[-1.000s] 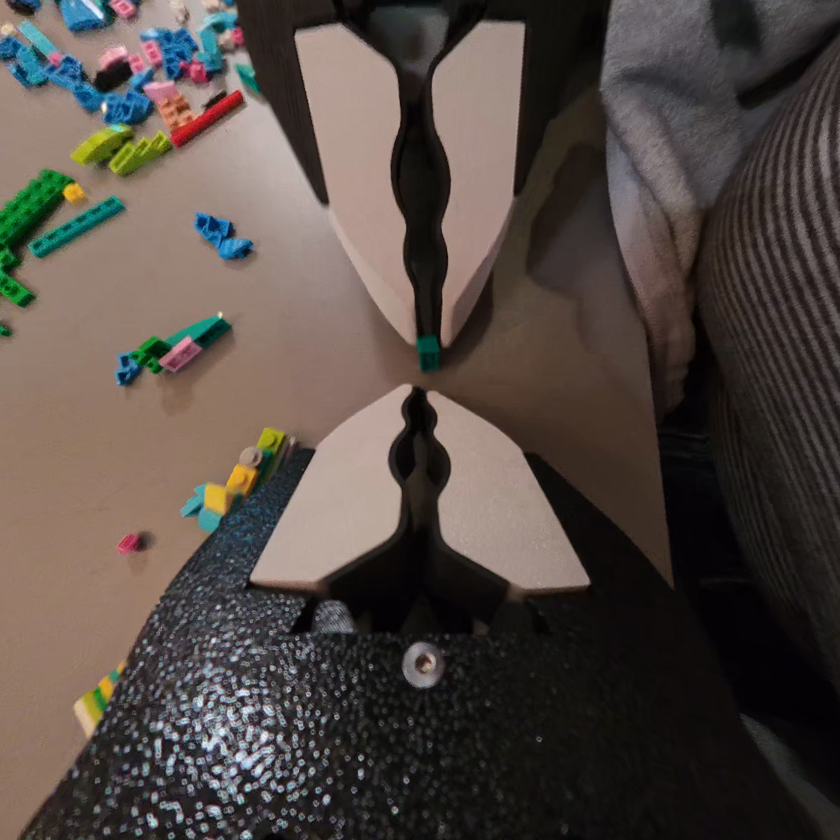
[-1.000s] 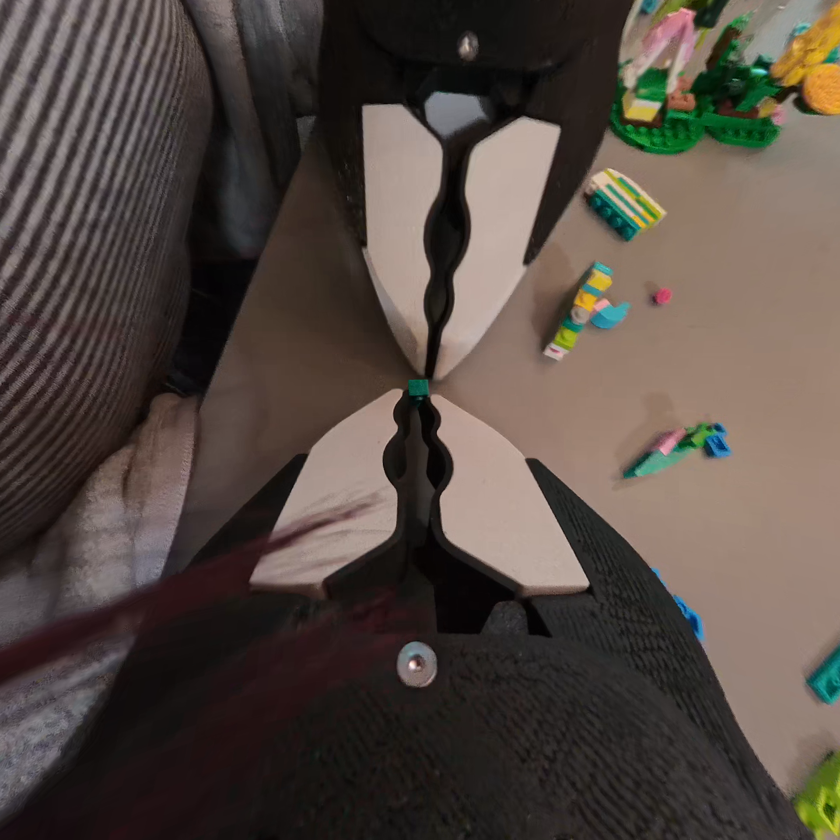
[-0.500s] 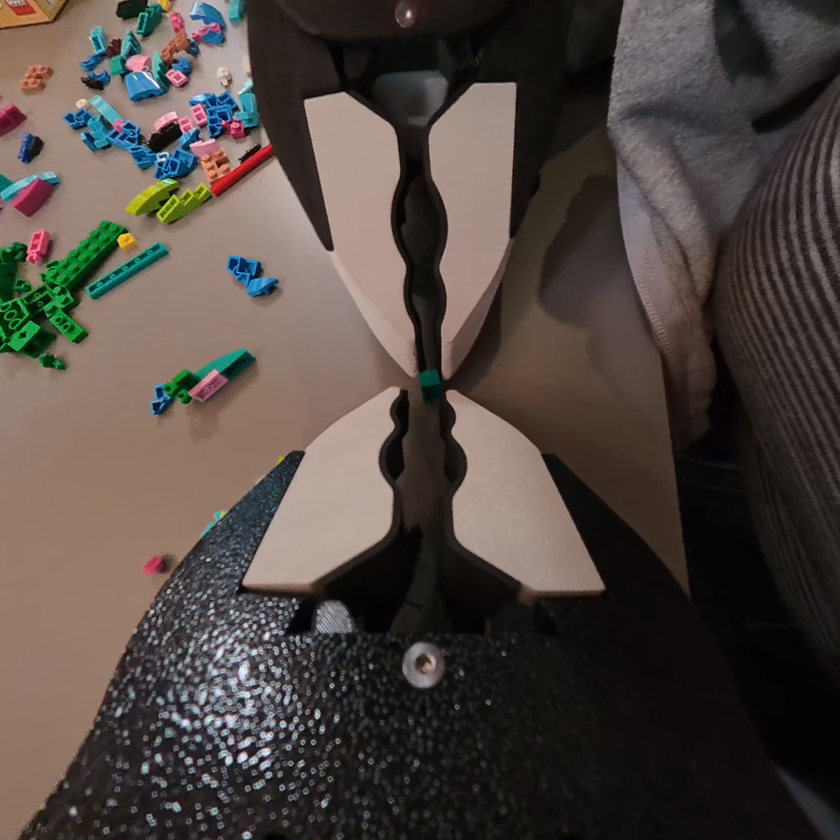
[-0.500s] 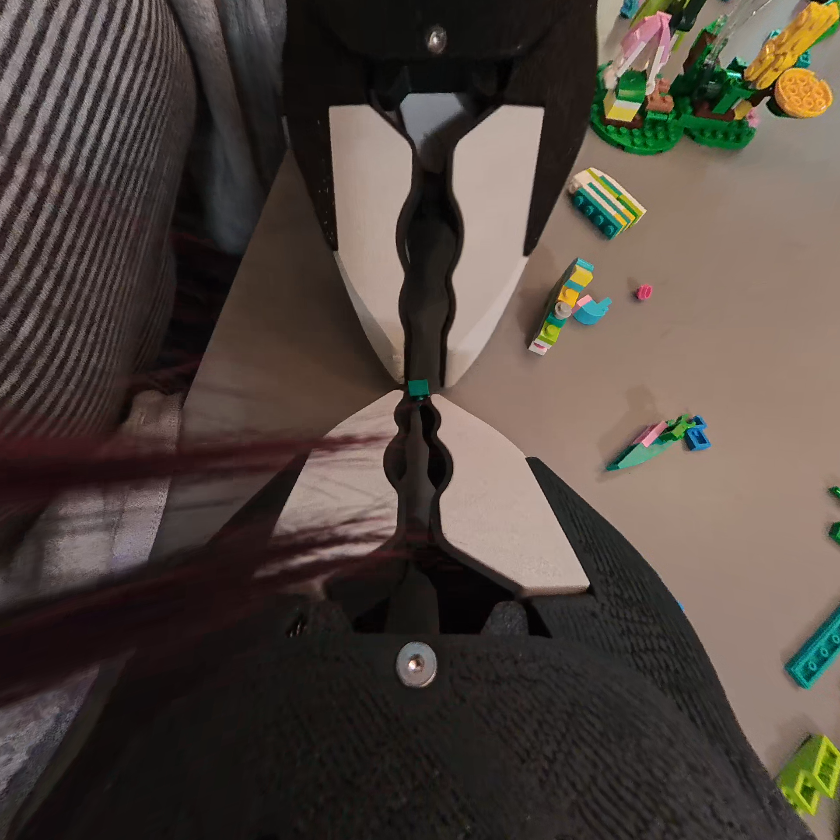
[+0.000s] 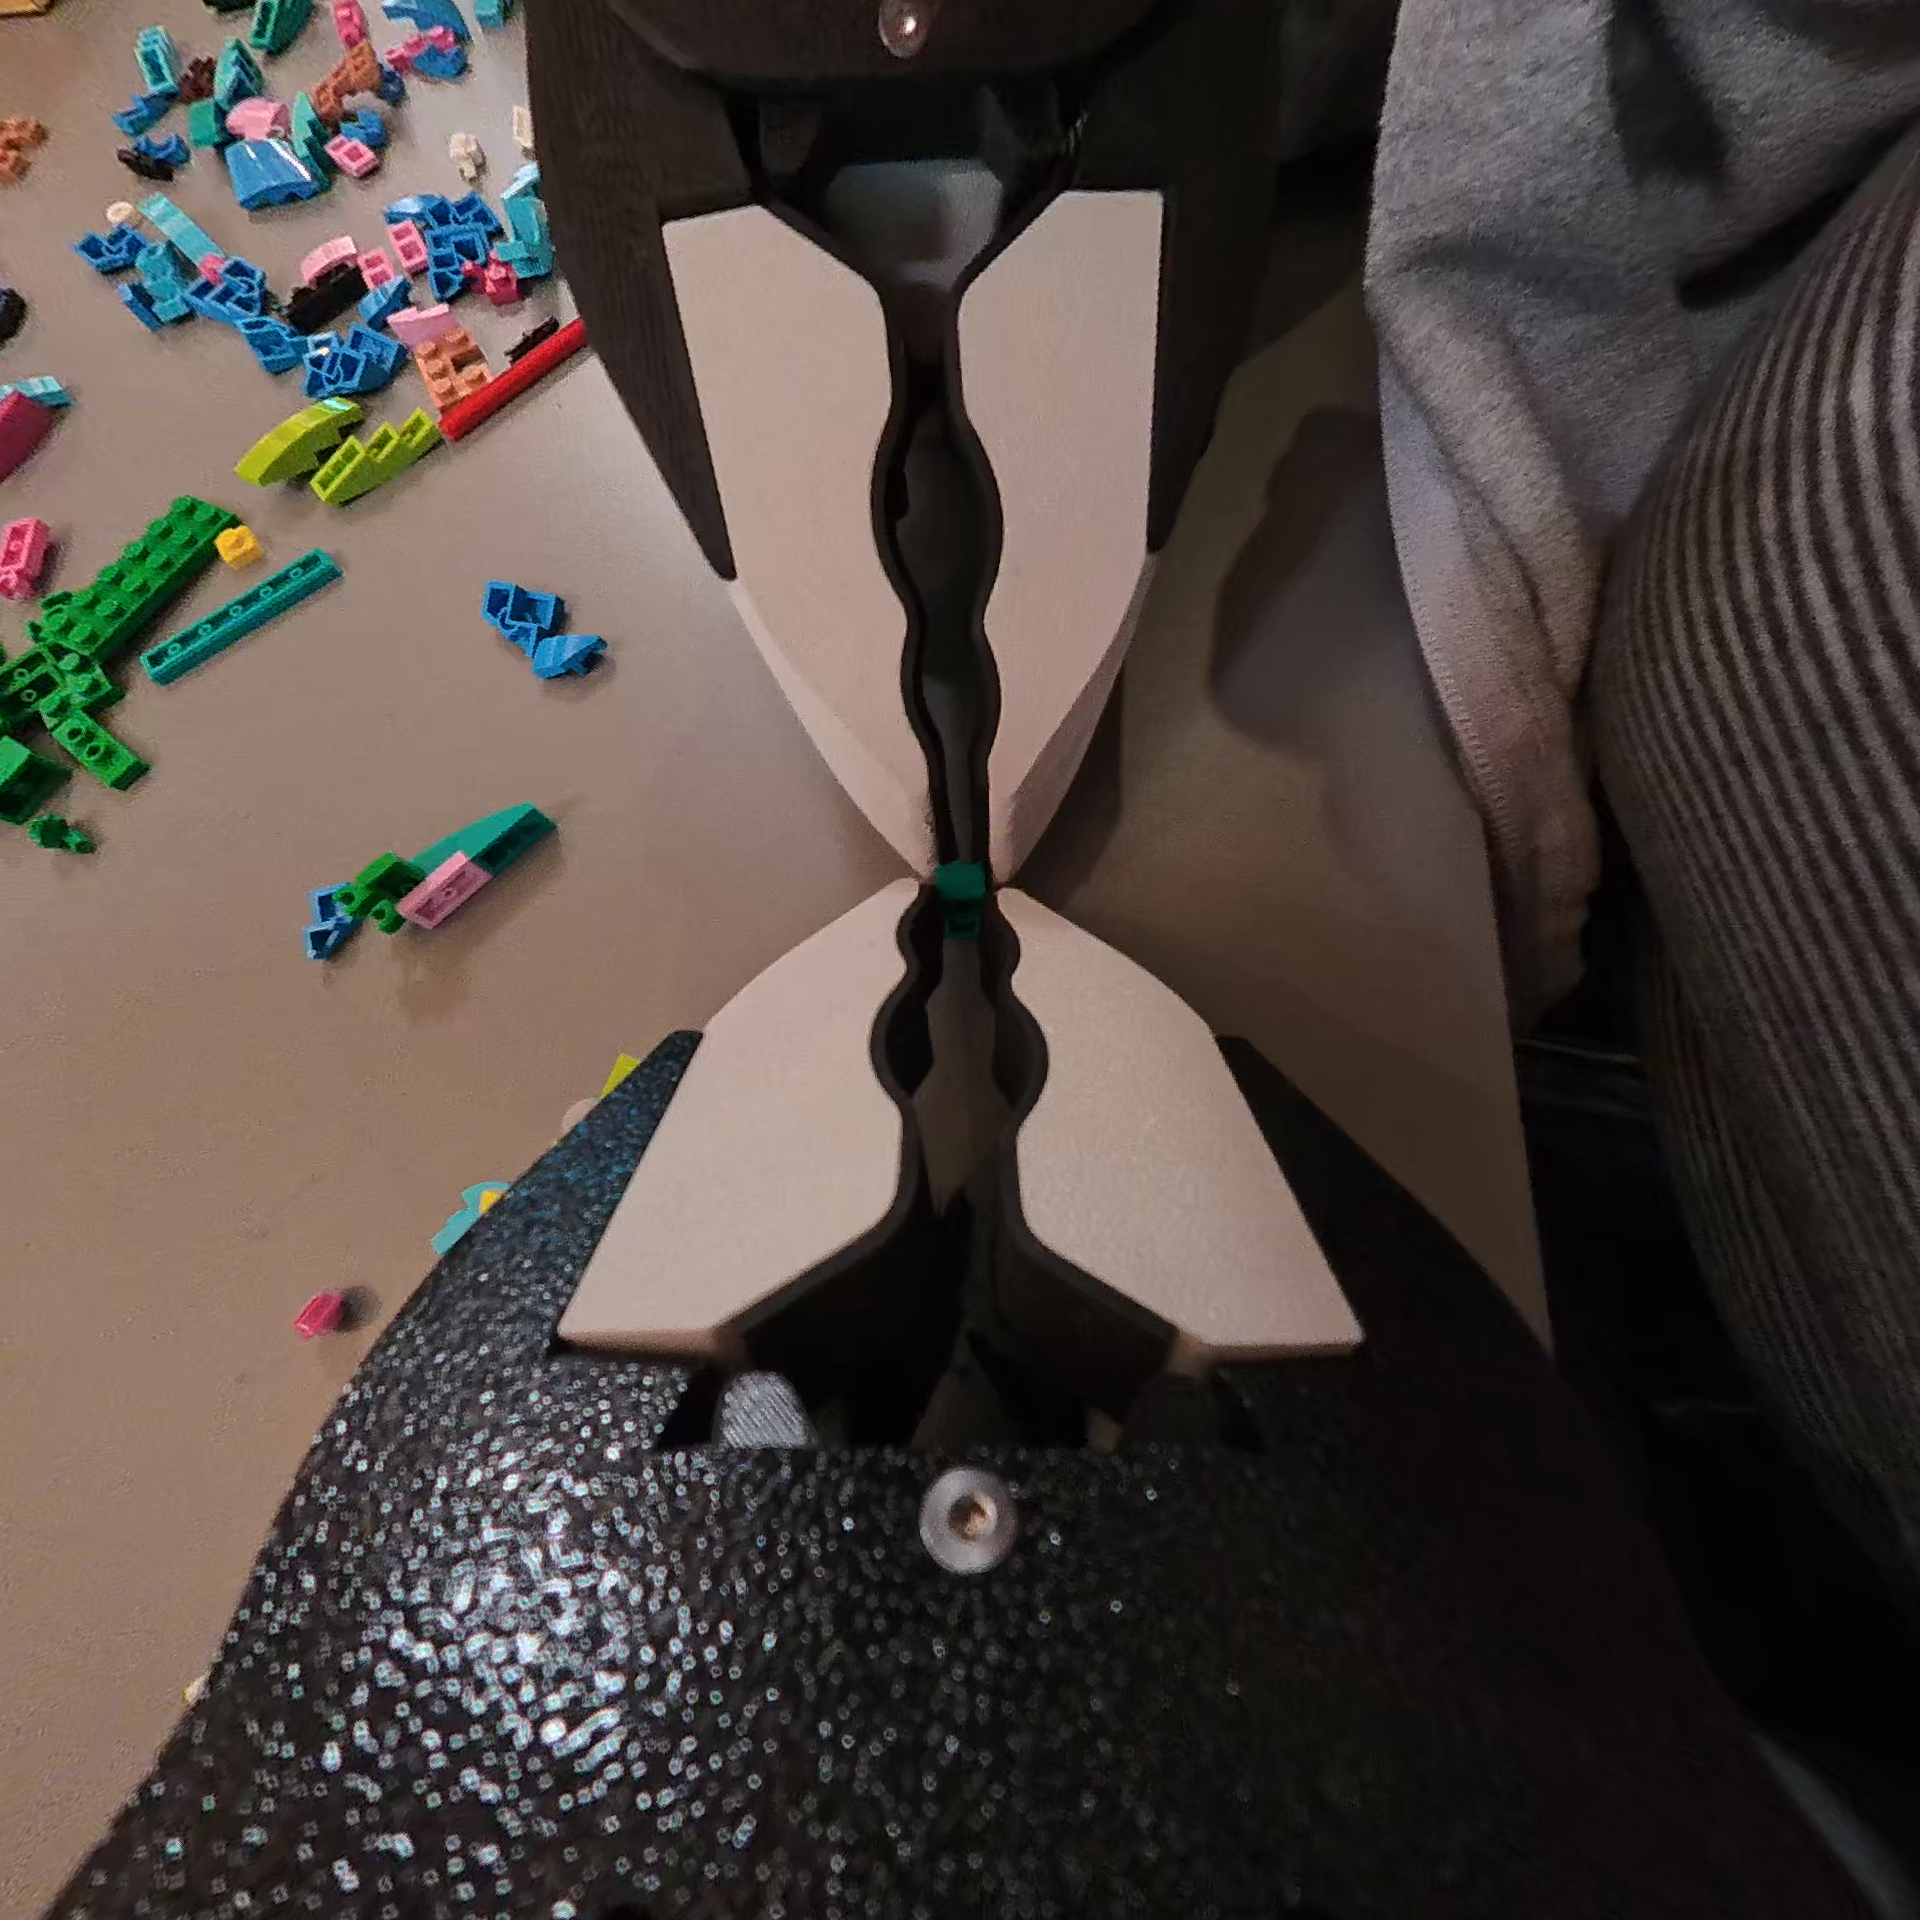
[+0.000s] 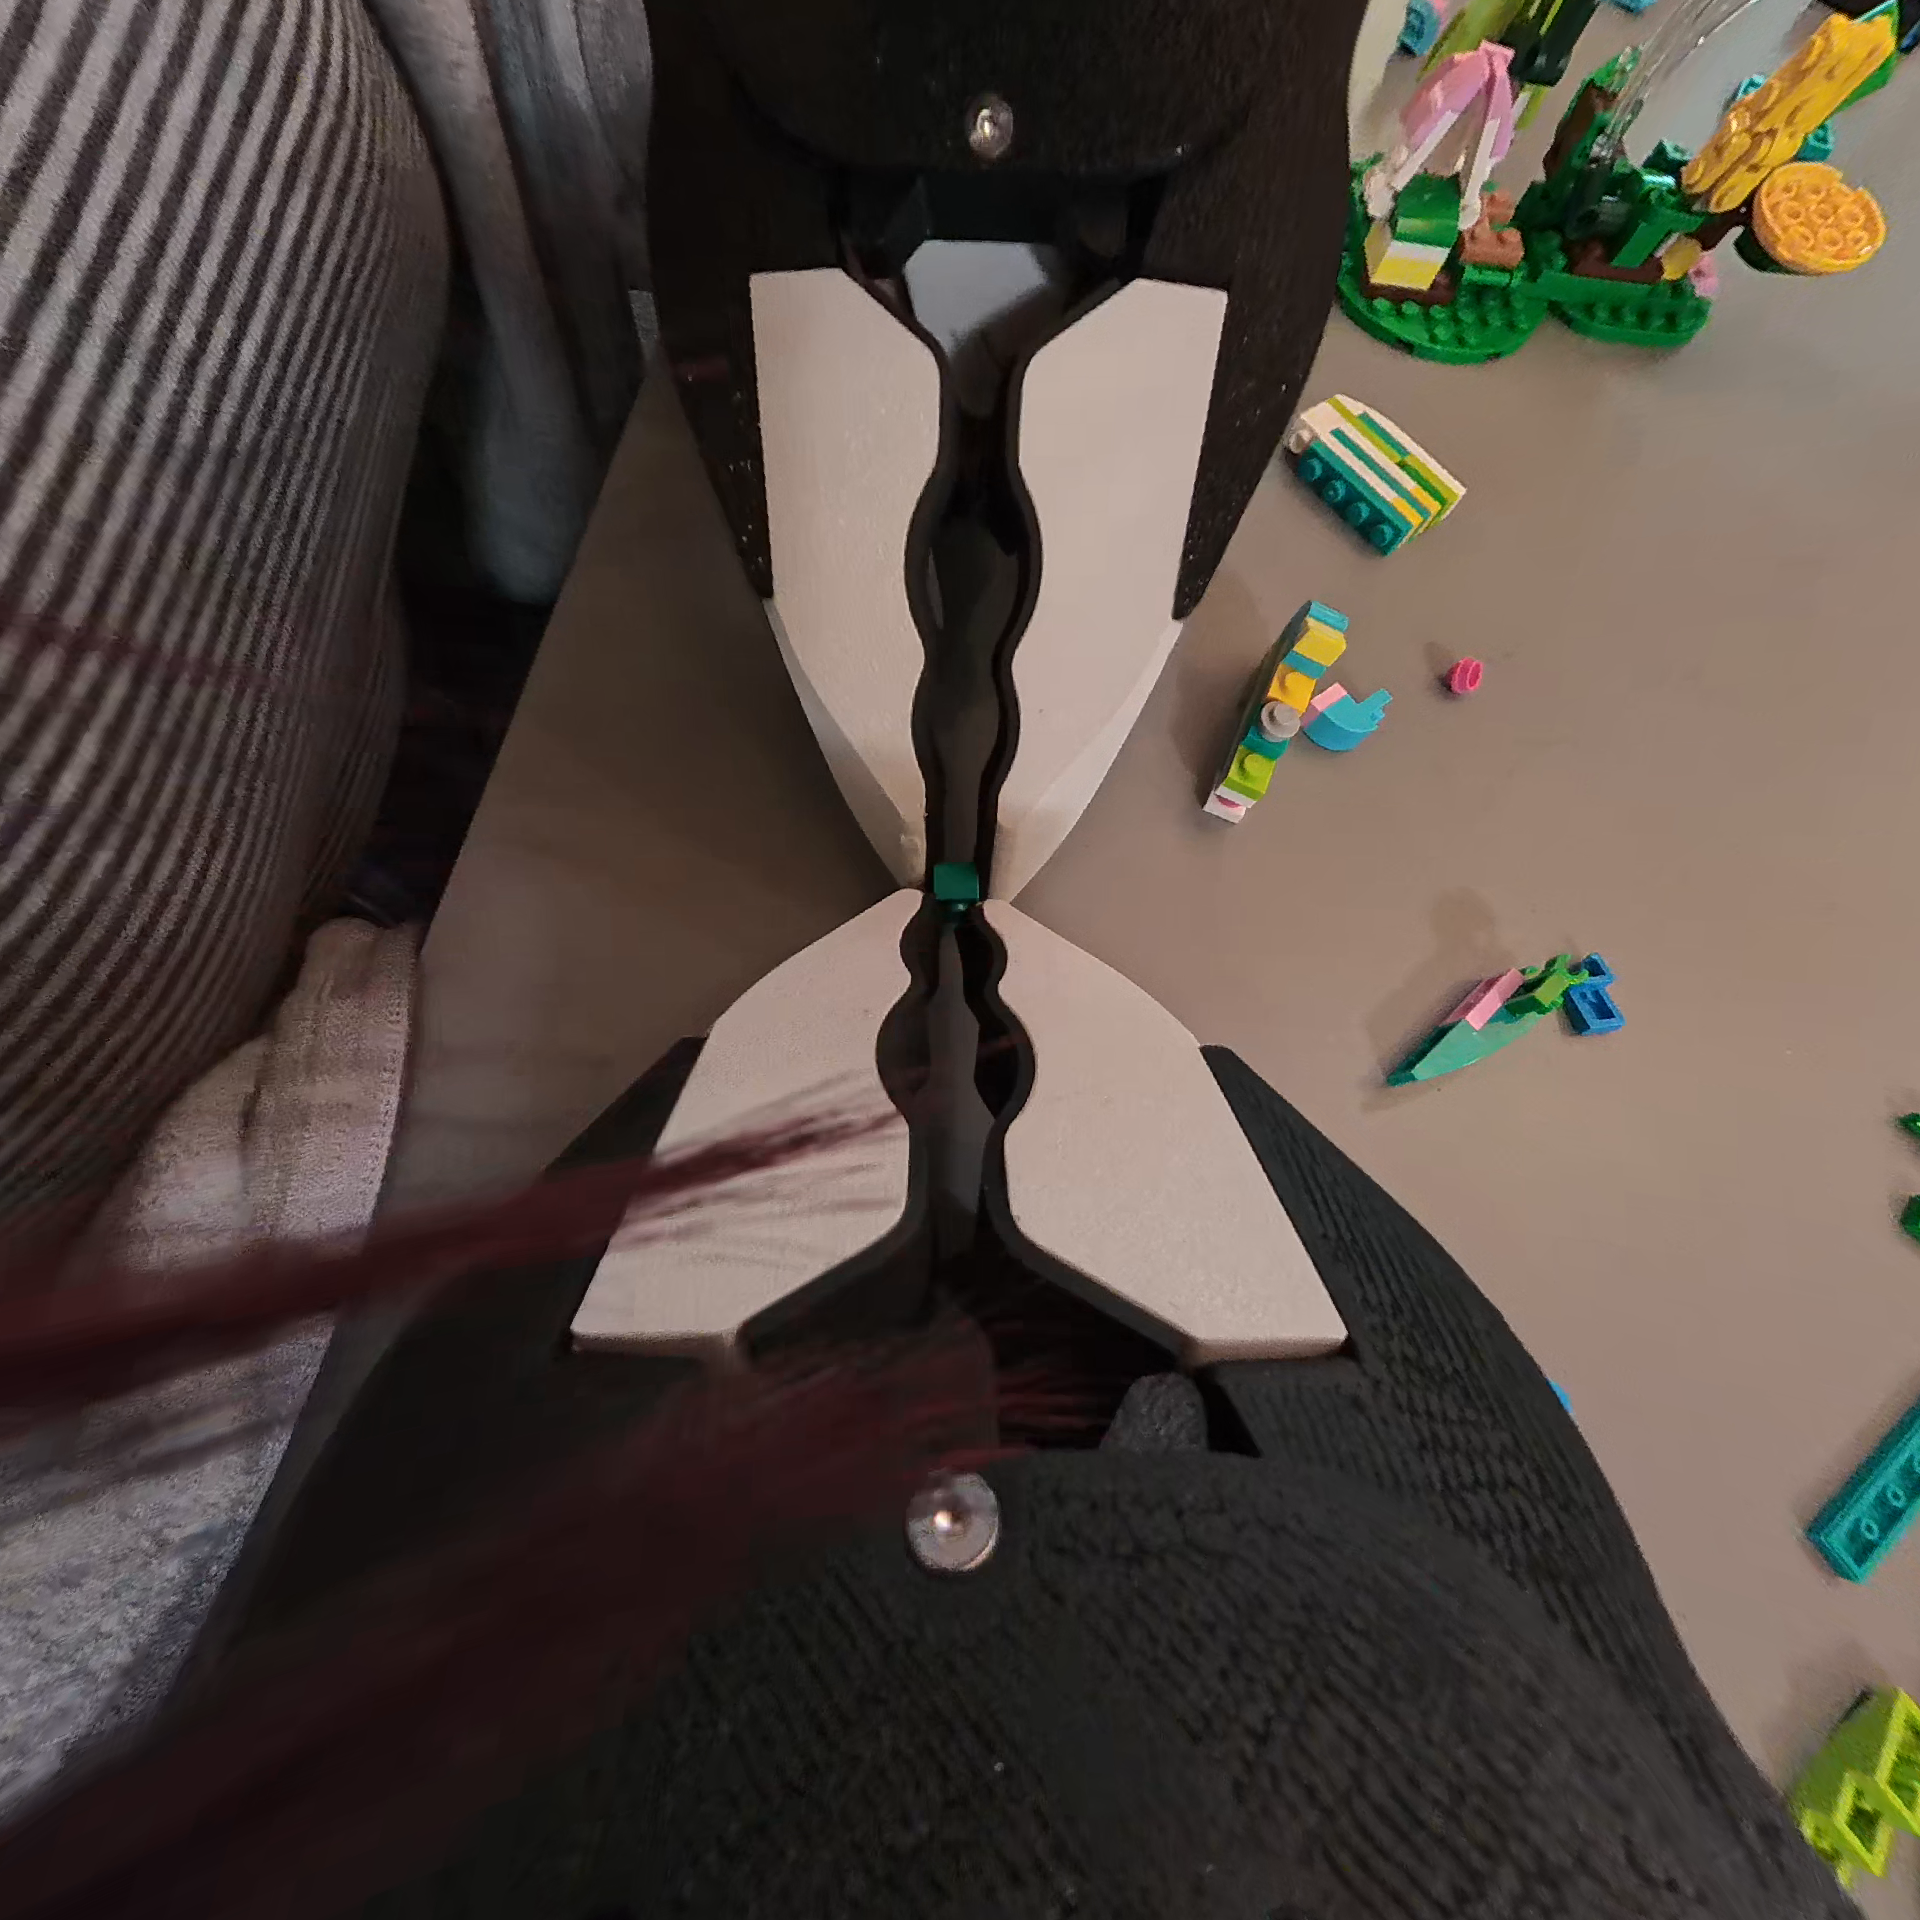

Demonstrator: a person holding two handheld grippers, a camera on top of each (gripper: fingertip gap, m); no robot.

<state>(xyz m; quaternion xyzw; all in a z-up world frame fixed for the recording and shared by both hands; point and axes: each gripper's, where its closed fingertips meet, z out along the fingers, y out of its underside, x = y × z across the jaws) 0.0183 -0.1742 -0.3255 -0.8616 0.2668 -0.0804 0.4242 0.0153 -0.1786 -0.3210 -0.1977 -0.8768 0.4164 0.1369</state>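
**Two grippers met tip to tip on one tiny green brick**

Two sets of fingertips are brought together above the tan table (image 5: 644,1039), and a small dark-green brick (image 5: 958,881) is caught between them. The right gripper (image 6: 954,914) is clenched on the near end of the brick, its pads pressed against both sides. The left gripper (image 5: 958,914) is narrowed around the other end; in both views its tips appear to touch the brick, though firm pressure cannot be confirmed.

The brick is judged to be hard, light moulded plastic, stiff and smooth-sided, so it is likely to slip or pivot if pinched off-centre; flat opposite faces are the best place to be gripped. The fingers are faced in matt pale plates with wavy black inner edges, and the housings are rough, speckled black. Loose bricks (image 5: 312,301) in blue, pink and lime are scattered across the table, with a green built model (image 6: 1558,229) farther off. Striped fabric (image 5: 1766,727) is seen at the table's edge.
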